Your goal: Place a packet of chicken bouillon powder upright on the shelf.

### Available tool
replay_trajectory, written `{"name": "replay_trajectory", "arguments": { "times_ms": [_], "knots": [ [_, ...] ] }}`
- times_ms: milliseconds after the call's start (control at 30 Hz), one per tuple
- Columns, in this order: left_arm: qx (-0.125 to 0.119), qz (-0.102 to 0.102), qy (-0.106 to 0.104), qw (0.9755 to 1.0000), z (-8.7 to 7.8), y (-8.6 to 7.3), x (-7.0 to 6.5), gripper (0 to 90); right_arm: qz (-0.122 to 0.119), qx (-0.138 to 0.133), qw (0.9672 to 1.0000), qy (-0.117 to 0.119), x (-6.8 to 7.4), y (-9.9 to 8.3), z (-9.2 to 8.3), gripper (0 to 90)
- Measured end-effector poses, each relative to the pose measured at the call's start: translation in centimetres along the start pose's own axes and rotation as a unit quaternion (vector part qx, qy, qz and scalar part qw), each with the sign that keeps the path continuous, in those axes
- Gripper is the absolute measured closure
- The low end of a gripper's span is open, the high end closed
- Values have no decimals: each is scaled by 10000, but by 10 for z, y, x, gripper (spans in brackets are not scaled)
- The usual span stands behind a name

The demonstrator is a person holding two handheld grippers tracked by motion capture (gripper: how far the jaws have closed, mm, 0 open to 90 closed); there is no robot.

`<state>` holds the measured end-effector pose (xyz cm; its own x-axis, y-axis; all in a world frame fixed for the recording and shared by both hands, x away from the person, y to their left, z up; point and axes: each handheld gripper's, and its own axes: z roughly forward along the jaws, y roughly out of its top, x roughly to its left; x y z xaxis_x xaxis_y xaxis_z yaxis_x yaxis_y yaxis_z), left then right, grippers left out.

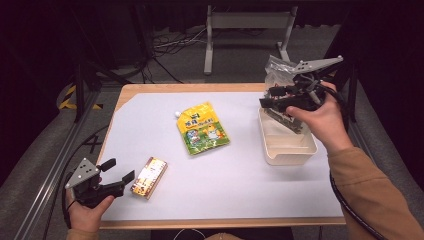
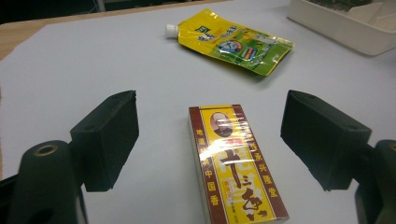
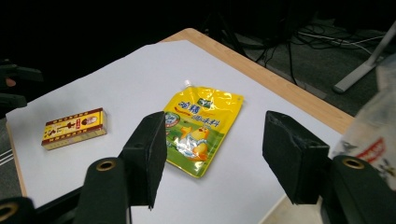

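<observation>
Gloss on the packets, matt on nearly everything under them.

The small yellow-and-brown cardboard box (image 2: pixel 233 163) is wrapped in shiny clear film that throws a white glare. The yellow spouted foil pouch (image 3: pixel 198 126) looks like slick, slightly crinkled plastic laminate. Both lie on a matt white paper sheet (image 1: pixel 240 175) over a pale wooden tabletop (image 1: pixel 150 89) with a smooth edge. The cream rectangular plastic tray (image 1: pixel 287 150) has a dull satin finish. The jaw pads of the left gripper (image 2: pixel 212 140) and right gripper (image 3: pixel 212 154) are matt black, foam-like and faintly rough.

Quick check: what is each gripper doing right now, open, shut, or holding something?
Left gripper: open, jaws either side of the small box, not touching it.
Right gripper: open, holding nothing.
</observation>
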<state>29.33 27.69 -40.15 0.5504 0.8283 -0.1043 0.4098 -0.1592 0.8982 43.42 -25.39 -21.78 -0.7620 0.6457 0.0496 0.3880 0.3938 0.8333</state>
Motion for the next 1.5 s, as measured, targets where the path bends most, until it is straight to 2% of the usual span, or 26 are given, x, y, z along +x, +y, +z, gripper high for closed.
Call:
{"name": "replay_trajectory", "arguments": {
  "times_ms": [300, 567, 767, 967, 1100, 1400, 1500],
  "knots": [
    [-5, -25, 58, 10000, -6, -4, 0, 198, 107, 222, 9995, 201, 7, -8, 55, 425],
    [-4, -25, 50, 10000, -6, -4, 0, 198, 106, 398, 9990, 153, 10, -15, 89, 407],
    [-16, -14, 18, 10000, -4, -3, 0, 198, 131, 506, 9985, 143, 10, -19, 108, 388],
    [-30, -17, -44, 10000, 0, -1, 1, 198, 79, 597, 9982, -6, 8, -24, 130, 375],
    [-43, -36, -65, 10000, 1, -1, 1, 198, 104, 629, 9980, -15, 7, -29, 140, 367],
    [-23, -53, -128, 9999, 5, 0, 1, 198, 274, 760, 9967, -4, 2, -44, 168, 338],
    [-53, -62, -127, 9999, 5, 0, 2, 198, 434, 815, 9957, -48, -1, -50, 180, 334]
  ]
}}
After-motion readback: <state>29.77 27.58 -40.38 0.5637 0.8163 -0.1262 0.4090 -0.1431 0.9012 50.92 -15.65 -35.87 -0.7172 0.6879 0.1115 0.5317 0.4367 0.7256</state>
